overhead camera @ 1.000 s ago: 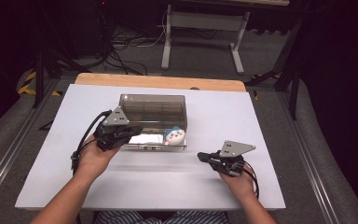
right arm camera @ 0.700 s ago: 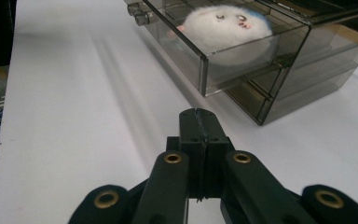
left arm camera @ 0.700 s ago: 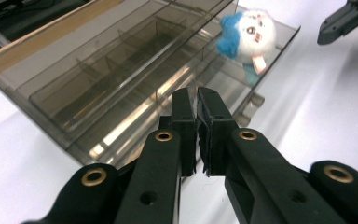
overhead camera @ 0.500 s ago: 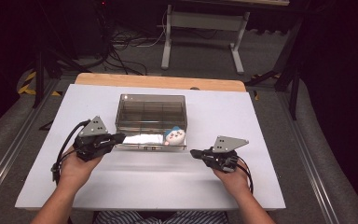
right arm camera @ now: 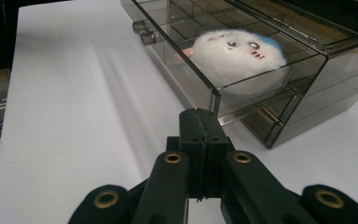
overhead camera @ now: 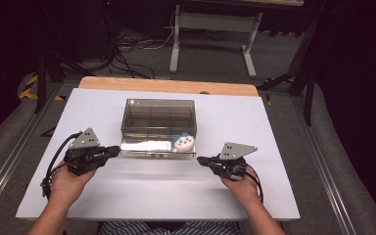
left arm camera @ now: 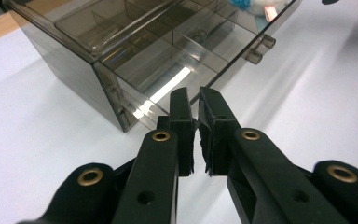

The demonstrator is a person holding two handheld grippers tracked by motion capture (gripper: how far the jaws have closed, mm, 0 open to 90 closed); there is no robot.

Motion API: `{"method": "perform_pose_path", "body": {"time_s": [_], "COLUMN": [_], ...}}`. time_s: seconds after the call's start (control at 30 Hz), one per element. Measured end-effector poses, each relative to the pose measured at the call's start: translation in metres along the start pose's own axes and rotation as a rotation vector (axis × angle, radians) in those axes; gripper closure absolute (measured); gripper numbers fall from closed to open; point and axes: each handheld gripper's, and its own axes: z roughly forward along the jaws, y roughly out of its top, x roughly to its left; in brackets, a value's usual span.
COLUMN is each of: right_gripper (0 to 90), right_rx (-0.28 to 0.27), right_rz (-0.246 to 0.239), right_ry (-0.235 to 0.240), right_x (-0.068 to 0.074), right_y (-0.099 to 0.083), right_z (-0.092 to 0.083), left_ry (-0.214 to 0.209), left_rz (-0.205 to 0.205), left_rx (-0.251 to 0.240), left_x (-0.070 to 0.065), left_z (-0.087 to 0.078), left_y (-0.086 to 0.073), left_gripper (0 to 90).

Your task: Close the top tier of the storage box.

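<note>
White and bare around its load, the worktop carries a smoky clear plastic organiser box near its middle, with a dark floor and cables beyond the far edge. A drawer stands pulled out from the box's near side, toward the person, and a round white plush toy with a blue top lies in the drawer's right end. The left tongs sit just off the drawer's left corner, not touching it; in the left gripper view their jaws show only a thin slit between the pads, nothing held. The right tongs lie near the drawer's right corner, just below the plush, jaws pressed fully together and empty, apart from the box.
</note>
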Motion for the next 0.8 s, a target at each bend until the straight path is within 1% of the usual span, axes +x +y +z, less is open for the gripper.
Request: {"method": "perform_pose_path", "body": {"time_s": [0.03,0.1,0.17,0.2,0.27,0.3,0.33,0.37,0.4,0.47,0.5,0.53,0.6,0.67,0.73,0.8], "right_gripper": [90.0,90.0,90.0,90.0,90.0,90.0,90.0,90.0,90.0,90.0,90.0,90.0,90.0,90.0,90.0,90.0], "right_rx": [0.001,0.002,-0.001,-0.001,-0.006,-0.008,-0.007,-0.007,-0.007,-0.005,-0.003,-0.002,0.000,0.003,0.007,0.006], "right_rz": [0.000,0.002,0.003,0.003,0.011,0.012,0.014,0.014,0.014,0.017,0.017,0.016,0.017,0.017,0.016,0.019], "right_ry": [-0.002,-0.005,-0.004,-0.004,-0.005,-0.005,-0.005,-0.006,-0.006,-0.005,-0.006,-0.007,-0.008,-0.011,-0.019,-0.024], "right_x": [0.000,0.001,0.002,0.002,0.003,0.003,0.004,0.004,0.004,0.005,0.006,0.006,0.006,0.006,0.006,0.006], "right_y": [0.000,0.000,0.000,0.000,0.001,0.002,0.002,0.002,0.002,0.002,0.002,0.002,0.002,0.002,0.002,0.002], "right_z": [0.000,0.000,0.001,0.001,0.003,0.004,0.005,0.006,0.006,0.008,0.009,0.010,0.011,0.013,0.015,0.015], "left_ry": [-0.008,-0.008,-0.018,-0.018,-0.025,-0.037,-0.037,-0.046,-0.046,-0.052,-0.061,-0.060,-0.053,-0.058,-0.051,-0.051], "left_rz": [0.006,0.010,0.013,0.013,0.015,0.011,0.011,0.008,0.008,0.005,0.000,0.003,0.006,0.001,0.010,0.004], "left_rx": [0.006,0.008,0.034,0.034,0.050,0.071,0.071,0.083,0.083,0.100,0.122,0.134,0.137,0.150,0.175,0.180], "left_x": [0.001,0.001,0.002,0.002,0.002,0.003,0.003,0.005,0.005,0.007,0.007,0.008,0.008,0.008,0.008,0.008], "left_z": [-0.001,-0.001,-0.001,-0.001,0.000,0.001,0.001,0.002,0.002,0.002,0.004,0.004,0.005,0.007,0.011,0.012], "left_y": [-0.001,-0.002,-0.002,-0.002,-0.002,-0.003,-0.003,-0.003,-0.003,-0.004,-0.005,-0.005,-0.005,-0.005,-0.006,-0.006], "left_gripper": [84.5,84.5,84.5,84.5,84.5,84.5,84.5,84.5,84.5,84.5,84.5,84.5,84.5,84.5,83.8,83.3]}}
